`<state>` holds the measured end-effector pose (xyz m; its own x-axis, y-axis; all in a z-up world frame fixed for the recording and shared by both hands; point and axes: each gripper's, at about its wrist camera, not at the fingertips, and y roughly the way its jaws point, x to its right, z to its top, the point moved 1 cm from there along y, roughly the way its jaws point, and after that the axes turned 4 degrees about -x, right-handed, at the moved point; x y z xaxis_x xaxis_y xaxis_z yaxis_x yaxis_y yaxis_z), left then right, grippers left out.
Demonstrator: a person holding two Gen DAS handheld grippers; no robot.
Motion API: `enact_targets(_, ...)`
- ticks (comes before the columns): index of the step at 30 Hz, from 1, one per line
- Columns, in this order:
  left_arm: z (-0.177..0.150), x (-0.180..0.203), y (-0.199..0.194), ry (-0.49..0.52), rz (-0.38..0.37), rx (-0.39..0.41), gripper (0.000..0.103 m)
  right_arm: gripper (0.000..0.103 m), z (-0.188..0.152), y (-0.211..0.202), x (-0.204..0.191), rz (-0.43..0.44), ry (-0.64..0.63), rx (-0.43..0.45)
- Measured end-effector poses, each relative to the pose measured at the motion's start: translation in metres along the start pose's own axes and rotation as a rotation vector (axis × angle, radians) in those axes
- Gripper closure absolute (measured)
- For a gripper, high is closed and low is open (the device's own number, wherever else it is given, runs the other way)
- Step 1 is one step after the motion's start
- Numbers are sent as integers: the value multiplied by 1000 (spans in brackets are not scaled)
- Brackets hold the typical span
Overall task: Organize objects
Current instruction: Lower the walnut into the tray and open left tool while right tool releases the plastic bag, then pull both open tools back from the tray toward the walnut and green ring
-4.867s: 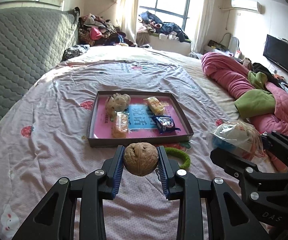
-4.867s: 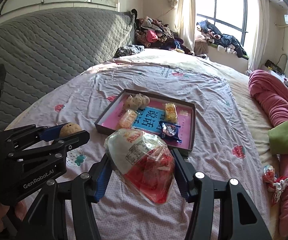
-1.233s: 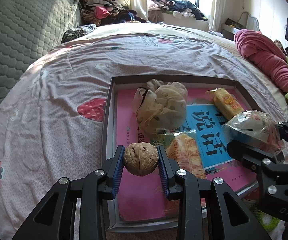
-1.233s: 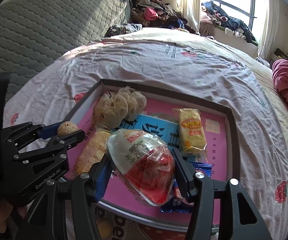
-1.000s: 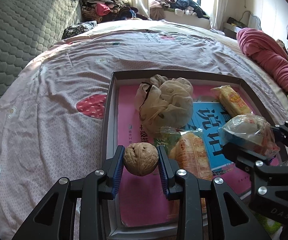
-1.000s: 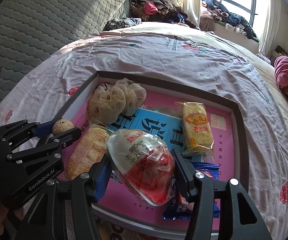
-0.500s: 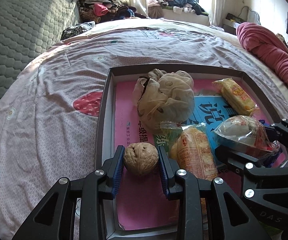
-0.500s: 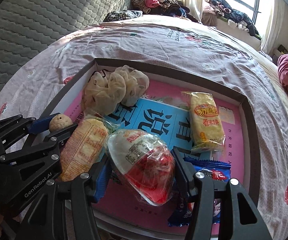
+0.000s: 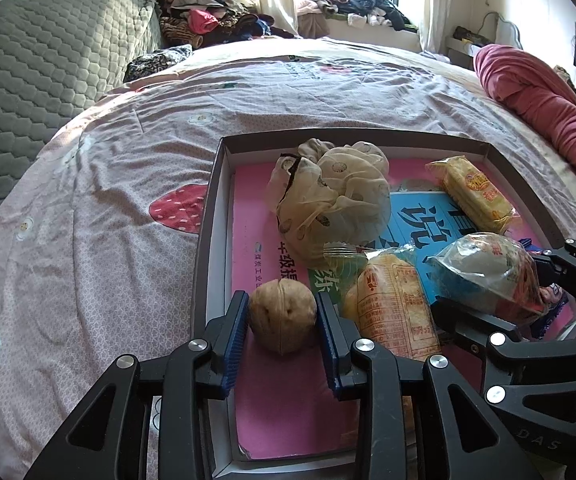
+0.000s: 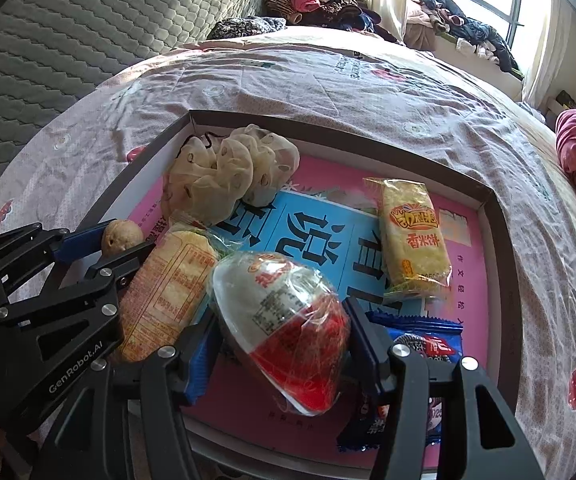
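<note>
I am holding the walnut [image 9: 282, 317] in the left gripper [image 9: 282, 330] and the wrapped bowl [image 10: 284, 330] in the right gripper [image 10: 284, 350], both hanging directly over the tray [image 9: 208, 216].

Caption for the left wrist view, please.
Left gripper holds a walnut over the tray; right gripper grips a wrapped snack.

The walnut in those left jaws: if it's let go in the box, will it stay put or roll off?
The walnut is round and hard-looking, so it would probably roll a little. The box floor looks flat, and its raised wall should stop it. Its bumpy shell likely keeps it from slipping in the jaws.
</note>
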<state>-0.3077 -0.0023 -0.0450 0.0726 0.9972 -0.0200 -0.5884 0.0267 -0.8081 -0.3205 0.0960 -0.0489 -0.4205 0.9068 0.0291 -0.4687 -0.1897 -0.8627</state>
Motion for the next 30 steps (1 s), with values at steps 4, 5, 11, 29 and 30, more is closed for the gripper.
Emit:
enact_targets(4,-1,1,-1,7,-11,4,60,42,-1,-2,0,4,-2,-3)
enact_targets(5,-1,2,-1,12,-7,4,60,41,-2,-3,0,4,-2,-2)
enact_targets(11,-1,3,-2,15,0,4,53,40,-3,-9,2,5,4,2)
enact_targets(29,5,0,-15,-20,-12,10,33,38,2,-28,9,-1,22,36)
enact_targets(30,6,0,-16,-24,-12,15,33,35,3,-29,10,1,27,40)
